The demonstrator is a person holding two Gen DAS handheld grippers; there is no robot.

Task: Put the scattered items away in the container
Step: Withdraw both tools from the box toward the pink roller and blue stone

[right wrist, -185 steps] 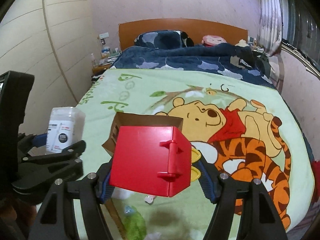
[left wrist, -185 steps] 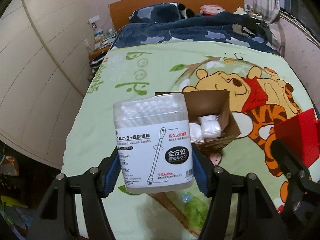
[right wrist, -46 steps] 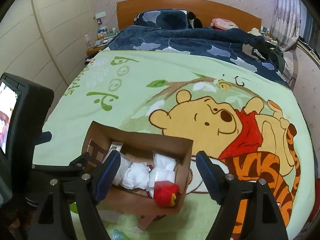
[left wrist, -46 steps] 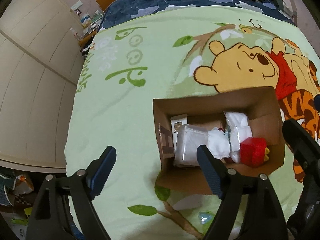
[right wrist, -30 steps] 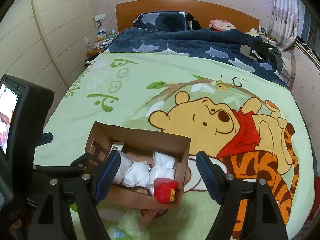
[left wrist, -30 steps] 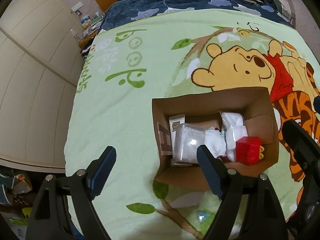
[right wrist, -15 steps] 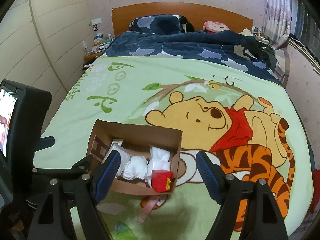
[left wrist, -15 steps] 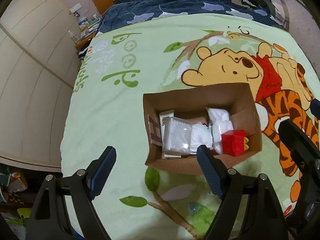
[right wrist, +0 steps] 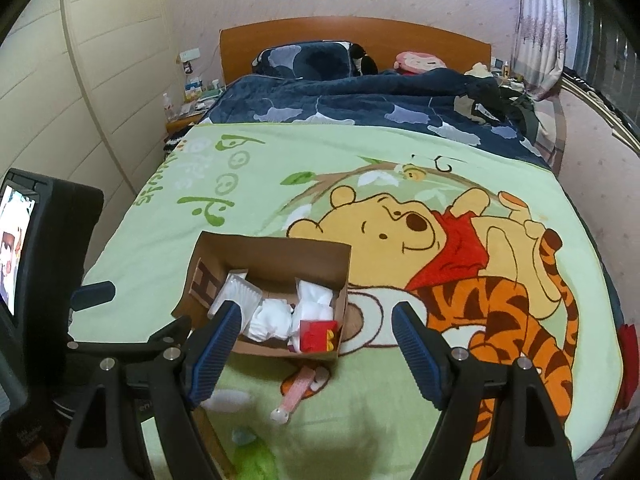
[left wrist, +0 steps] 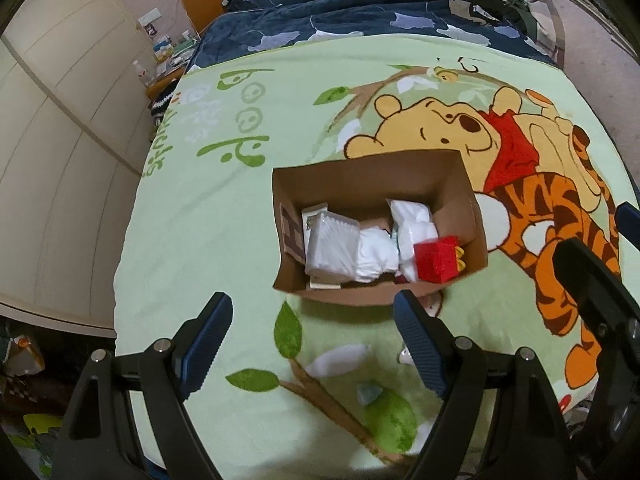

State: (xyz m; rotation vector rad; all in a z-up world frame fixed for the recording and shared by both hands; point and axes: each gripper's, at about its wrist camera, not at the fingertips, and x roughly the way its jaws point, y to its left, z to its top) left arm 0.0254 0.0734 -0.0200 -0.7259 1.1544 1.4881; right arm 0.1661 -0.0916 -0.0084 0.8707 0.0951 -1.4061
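Note:
An open cardboard box [left wrist: 360, 168] sits on the green cartoon blanket. Inside it lie a clear cotton-swab box [left wrist: 330, 246], white packets [left wrist: 412, 220] and a red box [left wrist: 436, 264]. My left gripper [left wrist: 310, 304] hangs open and empty above the blanket just in front of the box. In the right wrist view the same cardboard box [right wrist: 272, 248] holds the red box [right wrist: 318, 334], and my right gripper [right wrist: 316, 312] stands open and empty in front of it. A pink item [right wrist: 298, 390] and a small teal piece [right wrist: 242, 436] lie on the blanket near the box's front wall.
A dark blue quilt [right wrist: 360, 108] and pillows cover the far end of the bed, below a wooden headboard [right wrist: 352, 32]. A panelled wall [left wrist: 60, 140] runs along the bed's left edge. A cluttered nightstand [right wrist: 192, 100] stands at the far left.
Both grippers have drawn back from the box, which now looks smaller and farther off. The pink item in front of the box has come into fuller view. Jaws stay open.

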